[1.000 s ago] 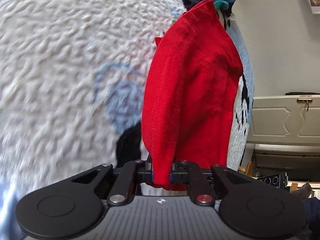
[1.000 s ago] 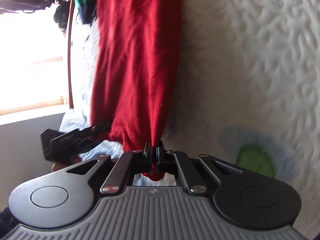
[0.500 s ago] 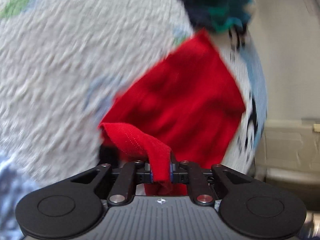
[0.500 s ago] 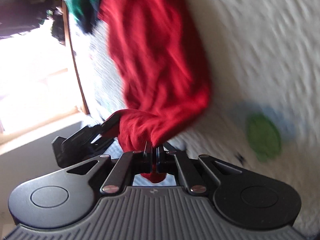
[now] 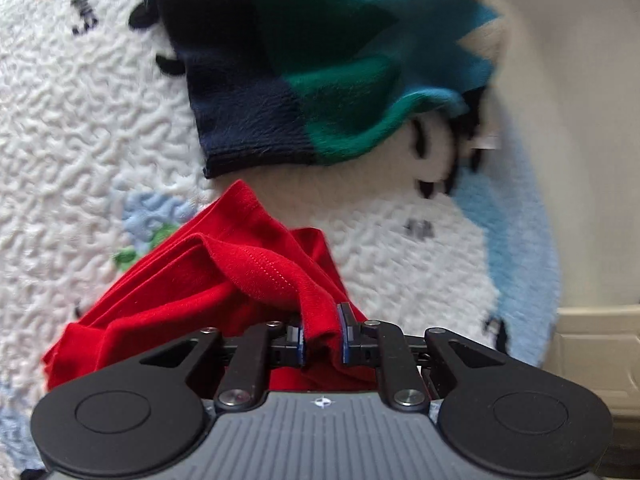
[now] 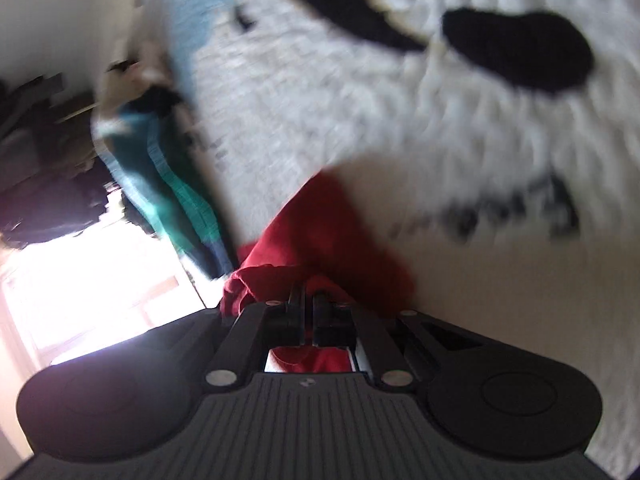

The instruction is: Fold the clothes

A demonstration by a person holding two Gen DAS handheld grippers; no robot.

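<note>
Red garment [image 5: 208,296]: soft knit jersey, stitched hem visible, bunched into loose folds on the white blanket [image 5: 80,128]. Left tongs [image 5: 320,330] are clamped on a hem fold; the blue-edged pads press the cloth from both sides. Right tongs [image 6: 308,312] are closed nearly flush with red fabric [image 6: 332,236] pinched between them, though that view is motion-blurred.

Blanket: crinkled, bumpy texture, white with black patches and pale blue areas. Beyond the garment lies a fuzzy fleece item [image 5: 320,60] in navy, green and teal zigzag blocks, apart from the red cloth; in the right view it appears as a blurred teal-navy strip [image 6: 172,196] left of the garment.

Change from a second ago: the garment then stretched long and taut away from both tongs; now it is collapsed into a short crumpled heap close to them, and the fleece item, earlier just past the garment's far end, fills the upper left-wrist frame.
</note>
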